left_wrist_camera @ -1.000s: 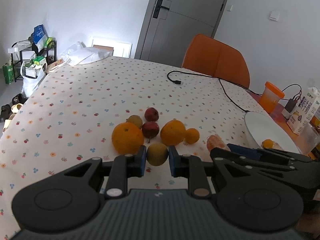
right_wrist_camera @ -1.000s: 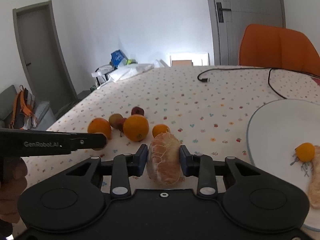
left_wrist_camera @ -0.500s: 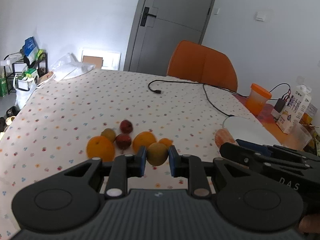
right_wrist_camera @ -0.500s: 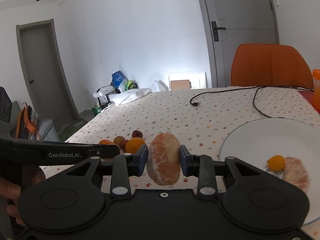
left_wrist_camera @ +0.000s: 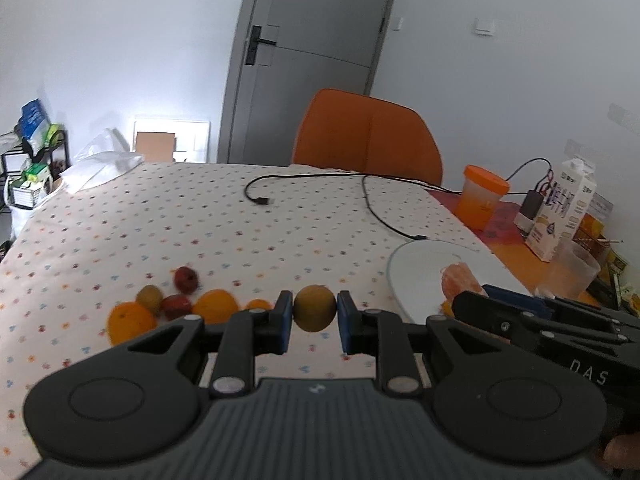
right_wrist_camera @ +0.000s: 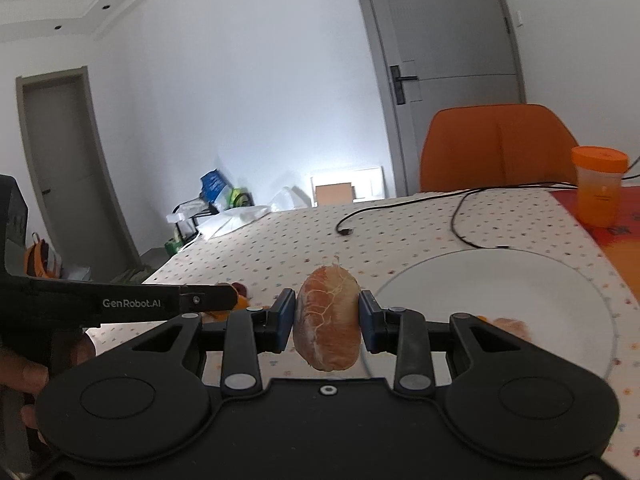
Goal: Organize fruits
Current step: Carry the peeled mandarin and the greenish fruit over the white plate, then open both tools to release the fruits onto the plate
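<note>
The left hand-held gripper [left_wrist_camera: 315,314] is clamped on a small round yellow-brown fruit [left_wrist_camera: 315,308], its blue pads pressing the fruit from both sides and holding it clear above the table [left_wrist_camera: 200,220] with its dotted cloth. The right hand-held gripper [right_wrist_camera: 326,320] grips a peeled citrus piece [right_wrist_camera: 327,320] (pale orange, laced with white pith), which stands upright between the pads and hangs lower than them. To the right of both tools a white plate [right_wrist_camera: 520,280] rests on the table; another peeled piece [left_wrist_camera: 460,282] lies on it near the closer rim, and a small orange shape beside that piece may be a little citrus, though the right tool hides most of it. Left of the plate, well apart from it, the loose fruit sits in a cluster: a large orange [left_wrist_camera: 131,319], a second orange [left_wrist_camera: 216,305], a small orange one [left_wrist_camera: 259,304], two dark red fruits [left_wrist_camera: 186,279] and a greenish-brown one [left_wrist_camera: 149,298], several touching their neighbours. A black cable [left_wrist_camera: 368,204] trails across the far half of the cloth. An orange chair [left_wrist_camera: 368,136] stands at the far edge, an orange-lidded cup [left_wrist_camera: 482,196] and a milk carton [left_wrist_camera: 564,208] beyond the plate on the right.
</note>
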### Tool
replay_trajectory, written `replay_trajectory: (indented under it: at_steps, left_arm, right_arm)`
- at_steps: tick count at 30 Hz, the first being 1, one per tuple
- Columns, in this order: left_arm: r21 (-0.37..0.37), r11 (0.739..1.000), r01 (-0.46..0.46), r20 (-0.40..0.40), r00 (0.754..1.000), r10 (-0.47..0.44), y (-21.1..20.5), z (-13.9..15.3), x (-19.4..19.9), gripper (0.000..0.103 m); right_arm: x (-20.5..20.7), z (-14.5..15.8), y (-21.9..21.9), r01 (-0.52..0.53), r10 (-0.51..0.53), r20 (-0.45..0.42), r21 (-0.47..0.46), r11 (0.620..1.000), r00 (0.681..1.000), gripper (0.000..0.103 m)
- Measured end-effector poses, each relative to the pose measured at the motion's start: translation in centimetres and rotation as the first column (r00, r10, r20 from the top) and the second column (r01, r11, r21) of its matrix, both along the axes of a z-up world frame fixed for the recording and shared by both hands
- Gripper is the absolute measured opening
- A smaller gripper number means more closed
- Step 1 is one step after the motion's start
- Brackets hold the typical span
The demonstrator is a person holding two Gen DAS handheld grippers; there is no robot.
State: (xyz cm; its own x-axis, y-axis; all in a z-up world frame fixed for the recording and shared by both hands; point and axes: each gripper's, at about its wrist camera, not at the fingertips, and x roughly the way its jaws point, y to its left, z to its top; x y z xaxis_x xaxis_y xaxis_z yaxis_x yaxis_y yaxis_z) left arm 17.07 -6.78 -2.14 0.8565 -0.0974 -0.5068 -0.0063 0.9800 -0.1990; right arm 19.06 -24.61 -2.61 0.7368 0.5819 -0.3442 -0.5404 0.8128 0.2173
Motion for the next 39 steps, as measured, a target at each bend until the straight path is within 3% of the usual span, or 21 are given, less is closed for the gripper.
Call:
replay_trajectory:
  at_steps: [17,39]
  left_arm:
    - [0.038,0.996,0.084,0.004,0.996,-0.085,-5.5,0.2,2.2,0.022]
    - [0.041,0.984,0.176,-0.059,0.983,-0.173,-9.9,-1.6,6.5,0.022]
  right_arm:
    - [0.5,-1.0,-5.8,0.112,-0.112,-0.003,0.032,0.993,0.994,0.032]
    - [3.6,-3.5,-9.5,0.263,-0.264,-0.054,-0.027,0.965,0.963,0.034]
